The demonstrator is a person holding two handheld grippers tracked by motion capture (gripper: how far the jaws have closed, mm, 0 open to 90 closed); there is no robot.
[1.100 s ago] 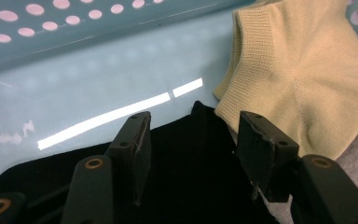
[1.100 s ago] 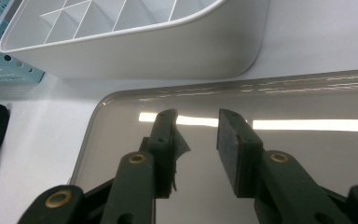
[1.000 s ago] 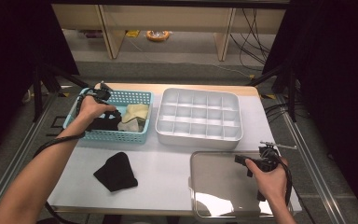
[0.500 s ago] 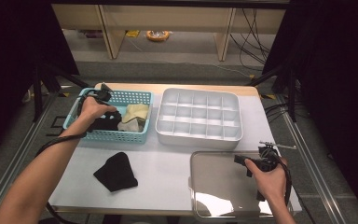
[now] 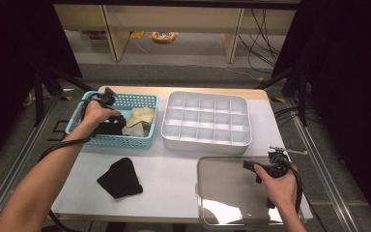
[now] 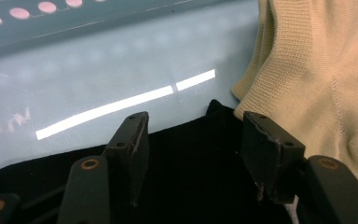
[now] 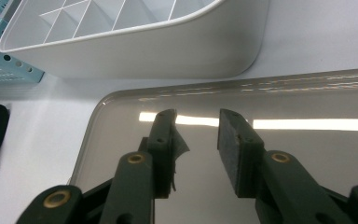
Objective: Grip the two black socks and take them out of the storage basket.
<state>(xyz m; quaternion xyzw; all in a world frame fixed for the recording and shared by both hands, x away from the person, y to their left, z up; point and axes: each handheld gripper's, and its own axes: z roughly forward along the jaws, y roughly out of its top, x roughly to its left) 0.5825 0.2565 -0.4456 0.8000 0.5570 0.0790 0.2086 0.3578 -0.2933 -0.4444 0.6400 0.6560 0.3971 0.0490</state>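
High view: my left gripper (image 5: 107, 98) is down in the blue basket (image 5: 147, 102) at the far left of the worktop (image 5: 164, 169), over a black cloth (image 5: 112, 126) that lies beside a cream cloth (image 5: 140, 117). A second black cloth (image 5: 121, 178) lies on the worktop, near of the basket. The white divided tray (image 5: 206, 123) stands to the right of the basket. My right gripper (image 5: 252, 166) hovers over the clear lid (image 5: 222, 193) at the near right.

Left gripper view: my jaws stand apart over the black cloth (image 6: 186, 163), nothing pinched between the pads; they have just been opening a little. The cream cloth (image 6: 317, 79) lies to the right, its edge touching the black one.

Right gripper view: my jaws stand partly open above the clear lid (image 7: 307, 140), gripping nothing. The divided tray (image 7: 135, 51) sits just beyond it.
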